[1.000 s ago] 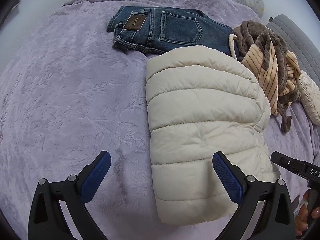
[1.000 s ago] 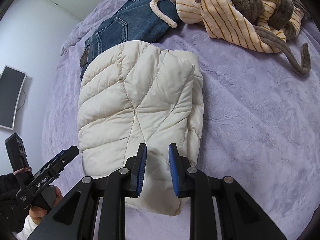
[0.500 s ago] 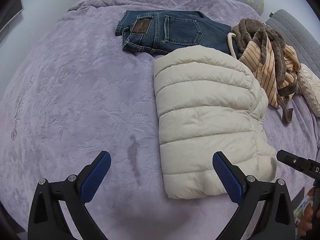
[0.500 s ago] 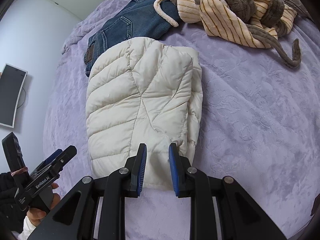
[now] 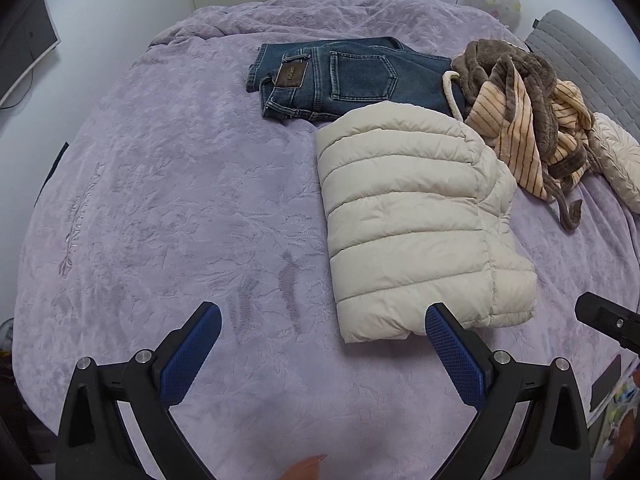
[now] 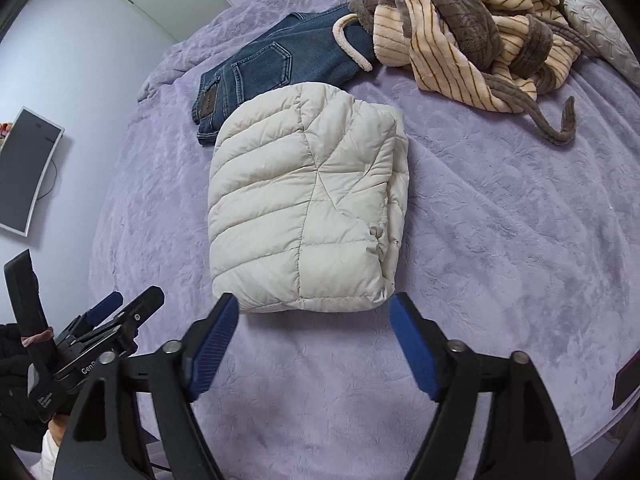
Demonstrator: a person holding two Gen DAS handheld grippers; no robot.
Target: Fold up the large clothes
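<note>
A cream puffer jacket (image 5: pixel 412 220) (image 6: pixel 304 204) lies folded into a thick rectangle on the purple bedspread (image 5: pixel 168 208) (image 6: pixel 500 240). My left gripper (image 5: pixel 324 330) hangs open above the bedspread at the jacket's near left corner, with nothing between its blue pads (image 5: pixel 452 352). My right gripper (image 6: pixel 316 320) hovers just short of the jacket's near edge, its jaws opening wide and holding nothing. The left gripper's body (image 6: pixel 92 336) shows at the lower left of the right wrist view, and the right gripper's tip (image 5: pixel 608 320) at the right edge of the left wrist view.
Folded blue jeans (image 5: pixel 344 76) (image 6: pixel 276 68) lie beyond the jacket. A crumpled striped brown and peach robe (image 5: pixel 528 116) (image 6: pixel 472 28) is heaped at the far right, beside a cream cushion (image 5: pixel 618 160). A monitor (image 6: pixel 28 168) hangs on the left wall.
Both grippers have pulled back and risen away from the jacket, which now looks smaller. The right gripper's jaws, nearly shut over the jacket's near edge before, have spread wide.
</note>
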